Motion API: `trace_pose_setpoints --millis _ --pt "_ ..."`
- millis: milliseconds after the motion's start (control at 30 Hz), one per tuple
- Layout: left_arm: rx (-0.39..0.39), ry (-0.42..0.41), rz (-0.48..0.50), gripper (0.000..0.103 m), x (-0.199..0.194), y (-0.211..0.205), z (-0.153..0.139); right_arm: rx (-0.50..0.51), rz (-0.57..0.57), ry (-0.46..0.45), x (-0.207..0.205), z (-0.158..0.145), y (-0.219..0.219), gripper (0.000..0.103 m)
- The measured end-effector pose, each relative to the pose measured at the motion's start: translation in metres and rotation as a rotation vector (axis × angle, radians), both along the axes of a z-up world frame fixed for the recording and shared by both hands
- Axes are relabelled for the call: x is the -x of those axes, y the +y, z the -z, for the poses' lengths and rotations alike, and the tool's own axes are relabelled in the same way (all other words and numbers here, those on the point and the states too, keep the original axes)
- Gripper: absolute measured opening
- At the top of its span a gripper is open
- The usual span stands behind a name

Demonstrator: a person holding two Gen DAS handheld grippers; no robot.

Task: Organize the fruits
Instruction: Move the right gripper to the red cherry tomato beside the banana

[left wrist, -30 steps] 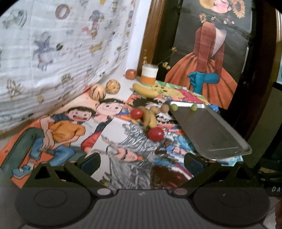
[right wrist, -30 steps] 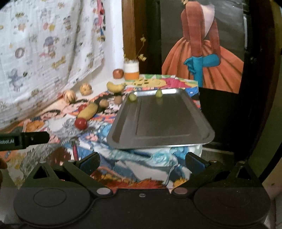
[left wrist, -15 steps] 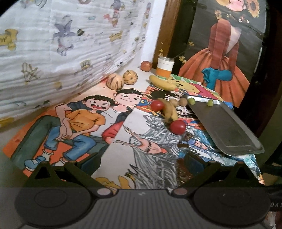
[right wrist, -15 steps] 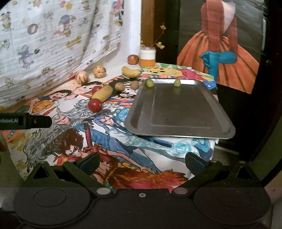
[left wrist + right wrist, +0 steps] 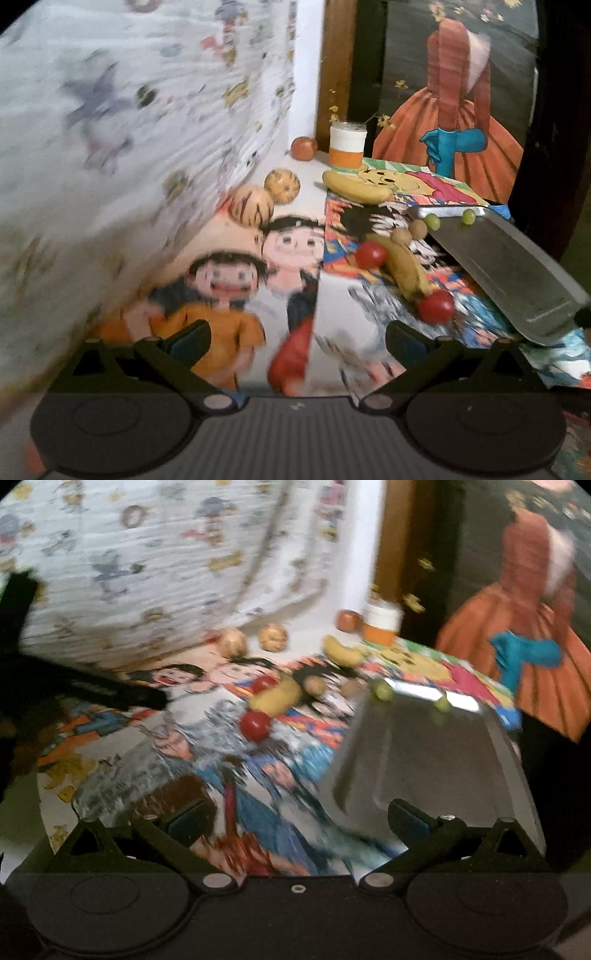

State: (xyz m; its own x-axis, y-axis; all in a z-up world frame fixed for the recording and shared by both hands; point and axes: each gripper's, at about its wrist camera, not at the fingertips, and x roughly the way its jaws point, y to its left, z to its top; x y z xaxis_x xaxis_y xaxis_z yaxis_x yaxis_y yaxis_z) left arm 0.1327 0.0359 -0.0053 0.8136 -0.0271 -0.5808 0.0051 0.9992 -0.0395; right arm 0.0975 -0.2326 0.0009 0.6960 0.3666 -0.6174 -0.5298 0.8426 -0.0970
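Note:
A steel tray [image 5: 517, 273] [image 5: 436, 760] lies at the right of a cartoon-printed cloth, with two green grapes [image 5: 469, 216] [image 5: 441, 703] at its far rim. Beside it lie a banana [image 5: 406, 267] [image 5: 275, 698], two red tomatoes [image 5: 436, 306] [image 5: 255, 725] and two small brown fruits [image 5: 410, 232]. Farther back sit another banana [image 5: 354, 186], two striped round fruits [image 5: 282, 185] and an apple [image 5: 303, 148]. My left gripper [image 5: 295, 338] hovers open over the cloth, left of the fruit. My right gripper [image 5: 295, 818] is open too, near the tray's front corner. Both views are blurred.
An orange-and-white jar [image 5: 347, 144] stands at the back by a wooden frame. A white printed sheet [image 5: 129, 129] hangs along the left. A painting of an orange dress [image 5: 454, 122] stands behind the table. The left gripper's dark body [image 5: 81, 690] crosses the right wrist view.
Both grippers have moved forward toward the fruit, and the left one has swung toward the hanging sheet. The right now sits closer to the tray's front corner. Nothing was picked up.

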Motion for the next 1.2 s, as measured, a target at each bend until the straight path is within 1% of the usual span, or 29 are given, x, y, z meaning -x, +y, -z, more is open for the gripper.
trace_pose_setpoints --millis 100,233,300,400,567,733,800,867,933,1000,1033,1133,1200 --pt "-0.016 -0.012 0.056 0.103 -0.023 -0.001 -0.001 0.019 -0.077 -0.020 -0.013 -0.008 0.014 0.102" --pt "-0.020 -0.041 0.142 0.103 -0.046 -0.005 -0.001 0.022 -0.142 -0.030 -0.033 -0.014 0.028 0.102" --pt "-0.038 -0.050 0.183 0.103 -0.058 -0.007 0.001 0.017 -0.167 -0.015 -0.044 -0.012 0.034 0.097" --pt "-0.071 -0.034 0.203 0.102 -0.075 -0.012 0.008 0.026 -0.192 0.009 -0.057 -0.003 0.044 0.089" --pt "-0.083 -0.007 0.257 0.099 -0.096 -0.015 0.016 0.025 -0.208 0.059 -0.074 0.015 0.054 0.079" --pt "-0.081 0.003 0.306 0.095 -0.108 -0.018 0.018 0.003 -0.210 0.090 -0.087 0.025 0.056 0.075" --pt "-0.091 0.011 0.328 0.091 -0.113 -0.021 0.019 -0.013 -0.213 0.100 -0.092 0.026 0.055 0.072" --pt "-0.101 0.020 0.350 0.089 -0.117 -0.026 0.020 -0.024 -0.215 0.104 -0.094 0.026 0.055 0.068" --pt "-0.094 0.012 0.362 0.088 -0.118 -0.027 0.020 -0.041 -0.215 0.110 -0.096 0.027 0.054 0.065" --pt "-0.091 0.019 0.364 0.079 -0.121 -0.027 0.020 -0.057 -0.211 0.113 -0.097 0.028 0.054 0.060" --pt "-0.091 0.029 0.369 0.079 -0.123 -0.028 0.022 -0.064 -0.209 0.114 -0.098 0.028 0.053 0.059" --pt "-0.089 0.019 0.376 0.074 -0.123 -0.029 0.021 -0.085 -0.201 0.115 -0.098 0.028 0.052 0.053" --pt "-0.095 0.022 0.387 0.069 -0.123 -0.032 0.021 -0.095 -0.195 0.114 -0.098 0.028 0.051 0.050"
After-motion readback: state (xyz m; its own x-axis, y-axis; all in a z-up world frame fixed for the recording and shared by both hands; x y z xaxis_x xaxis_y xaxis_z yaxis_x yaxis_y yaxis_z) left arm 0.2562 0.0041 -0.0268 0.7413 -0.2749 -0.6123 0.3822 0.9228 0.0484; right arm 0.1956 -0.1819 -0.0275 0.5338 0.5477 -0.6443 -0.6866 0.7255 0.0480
